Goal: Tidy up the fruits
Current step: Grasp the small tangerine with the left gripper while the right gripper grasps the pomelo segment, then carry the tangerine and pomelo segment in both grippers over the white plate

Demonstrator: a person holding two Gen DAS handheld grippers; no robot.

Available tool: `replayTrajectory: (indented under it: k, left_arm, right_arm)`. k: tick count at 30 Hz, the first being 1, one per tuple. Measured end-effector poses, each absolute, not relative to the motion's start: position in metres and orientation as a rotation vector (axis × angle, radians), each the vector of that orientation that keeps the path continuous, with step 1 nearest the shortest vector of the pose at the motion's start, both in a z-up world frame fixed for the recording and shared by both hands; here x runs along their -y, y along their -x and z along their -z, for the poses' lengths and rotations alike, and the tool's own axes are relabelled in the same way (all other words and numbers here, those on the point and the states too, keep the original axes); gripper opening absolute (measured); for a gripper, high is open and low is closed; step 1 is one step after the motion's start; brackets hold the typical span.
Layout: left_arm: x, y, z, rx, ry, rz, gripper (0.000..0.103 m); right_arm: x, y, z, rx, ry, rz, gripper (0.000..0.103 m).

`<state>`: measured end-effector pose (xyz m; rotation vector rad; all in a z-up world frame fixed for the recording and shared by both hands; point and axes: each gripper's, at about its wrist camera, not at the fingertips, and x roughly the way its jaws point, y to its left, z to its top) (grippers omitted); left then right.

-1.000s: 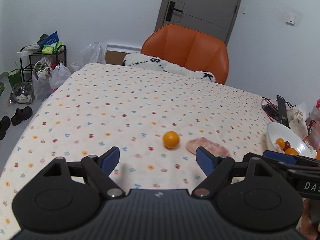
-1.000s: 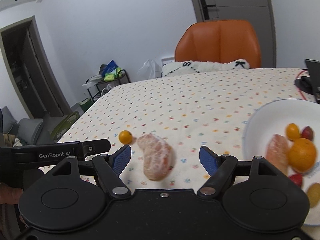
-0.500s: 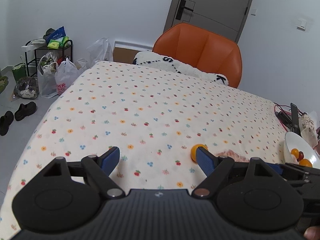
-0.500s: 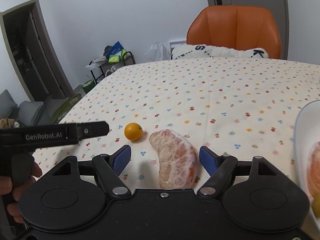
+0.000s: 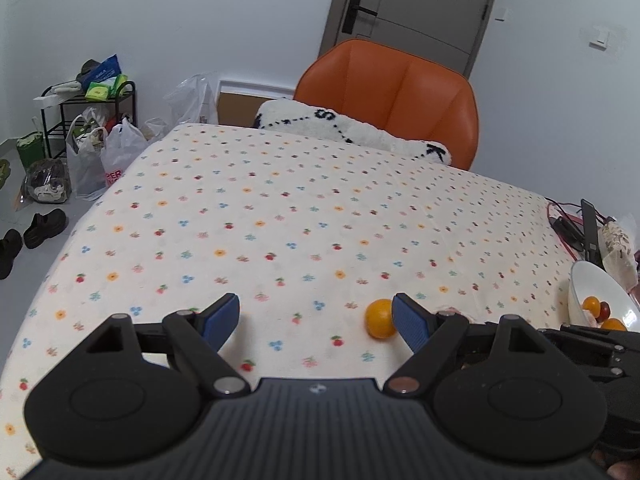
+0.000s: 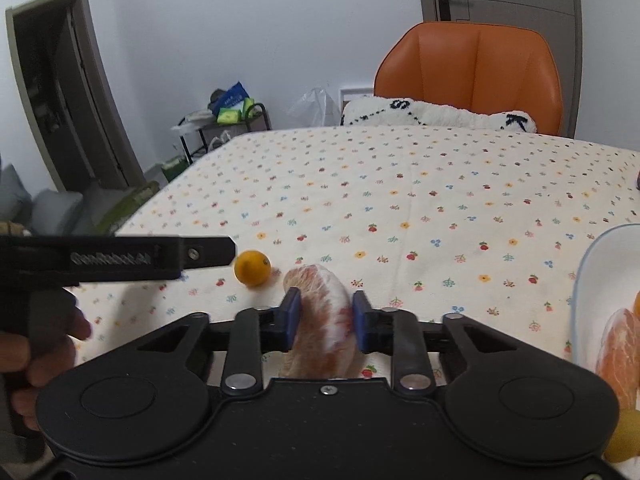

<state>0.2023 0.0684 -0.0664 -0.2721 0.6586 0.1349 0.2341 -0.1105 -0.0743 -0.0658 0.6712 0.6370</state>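
A peeled pink grapefruit segment [image 6: 320, 312] lies on the dotted tablecloth, and my right gripper [image 6: 324, 318] is shut on it, blue pads pressed to both sides. A small round orange [image 6: 251, 267] sits just left of the segment; in the left wrist view this orange [image 5: 379, 318] lies beside the right fingertip [image 5: 406, 322]. My left gripper [image 5: 316, 320] is open over the cloth with nothing between its fingers. The white bowl [image 6: 588, 276] at the right holds another segment and small fruits; it also shows at the right edge as bowl [image 5: 592, 292].
An orange chair [image 5: 396, 96] with a white fluffy cushion [image 5: 352, 128] stands at the table's far side. Cables and a dark remote [image 5: 588, 228] lie at the far right. A rack [image 5: 92, 112], bags and shoes are on the floor to the left.
My right gripper has shut on the grapefruit segment, which lay between its open fingers before. My left gripper has drifted left, so the orange now sits by its right finger.
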Motion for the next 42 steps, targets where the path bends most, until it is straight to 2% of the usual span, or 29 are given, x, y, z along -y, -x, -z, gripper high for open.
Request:
replayTrajectory:
  k: [2, 8, 13, 15, 17, 18, 19, 42]
  left_arm:
    - [-0.063, -0.206, 0.066, -0.659, 0.261, -0.124, 0.082]
    - [-0.050, -0.219, 0.070, -0.676, 0.240, -0.089, 0.081]
    - [-0.041, -0.222, 0.072, -0.670, 0.227, -0.080, 0.074]
    - [-0.039, -0.224, 0.075, -0.681, 0.227, -0.080, 0.062]
    - [-0.039, -0.225, 0.077, -0.697, 0.230, -0.078, 0.039]
    - [-0.038, -0.224, 0.077, -0.691, 0.223, -0.080, 0.034]
    - [-0.038, -0.223, 0.077, -0.695, 0.222, -0.078, 0.022]
    - [0.010, -0.196, 0.028, -0.567, 0.200, 0.034, 0.022]
  right_arm:
    - [0.114, -0.233, 0.070, -0.669, 0.059, -0.640, 0.018]
    - [0.133, -0.232, 0.061, -0.653, 0.030, -0.613, 0.017]
    - [0.148, -0.231, 0.053, -0.631, 0.003, -0.592, 0.017]
    - [0.153, -0.230, 0.049, -0.619, -0.003, -0.585, 0.016]
    - [0.157, -0.229, 0.045, -0.606, -0.008, -0.580, 0.016]
    - [0.159, -0.228, 0.043, -0.599, -0.011, -0.579, 0.016]
    - [0.160, -0.228, 0.042, -0.593, -0.013, -0.578, 0.016]
    - [0.218, -0.210, 0.025, -0.515, -0.077, -0.500, 0.016]
